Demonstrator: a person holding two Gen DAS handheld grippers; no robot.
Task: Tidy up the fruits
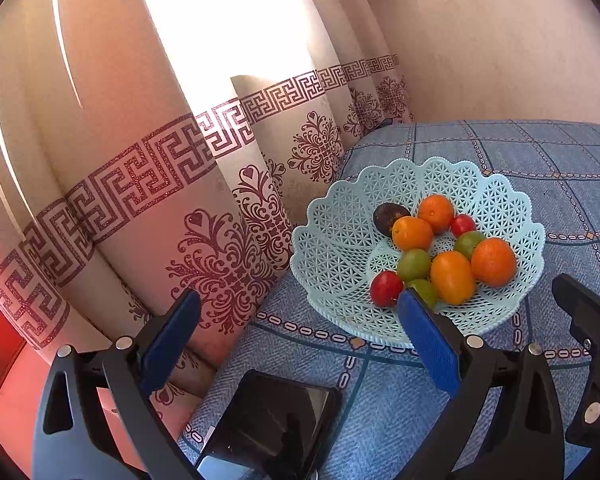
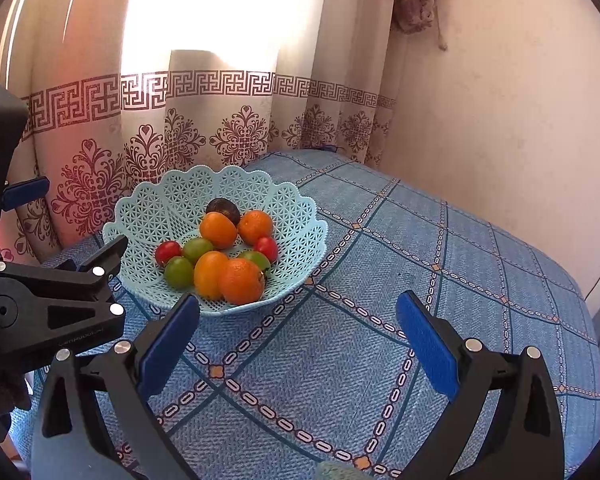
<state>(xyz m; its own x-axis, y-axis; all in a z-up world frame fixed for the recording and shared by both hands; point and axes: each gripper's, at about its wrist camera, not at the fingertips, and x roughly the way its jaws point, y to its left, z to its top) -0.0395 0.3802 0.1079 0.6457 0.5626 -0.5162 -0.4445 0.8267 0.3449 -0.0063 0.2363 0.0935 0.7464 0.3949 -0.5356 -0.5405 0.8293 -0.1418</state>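
Observation:
A pale blue lattice basket (image 1: pixel 340 208) (image 2: pixel 160 204) stands on the blue patterned tablecloth near the curtain. In it lie several oranges (image 1: pixel 494 262) (image 2: pixel 242 280), three green fruits (image 1: pixel 414 264) (image 2: pixel 179 271), two red tomatoes (image 1: pixel 386 288) (image 2: pixel 168 252) and one dark fruit (image 1: pixel 388 216) (image 2: pixel 224 208). My left gripper (image 1: pixel 300 340) (image 2: pixel 78 216) is open and empty; its right blue pad (image 1: pixel 428 344) overlaps the basket's near rim in the left wrist view. My right gripper (image 2: pixel 298 348) is open and empty over the cloth, just in front of the basket.
A black phone (image 1: pixel 272 424) lies on the cloth near the table's left edge. A patterned curtain (image 1: pixel 160 200) hangs close behind the basket, with a plain wall (image 2: pixel 500 140) to the right. Bare tablecloth (image 2: pixel 460 260) stretches right of the basket.

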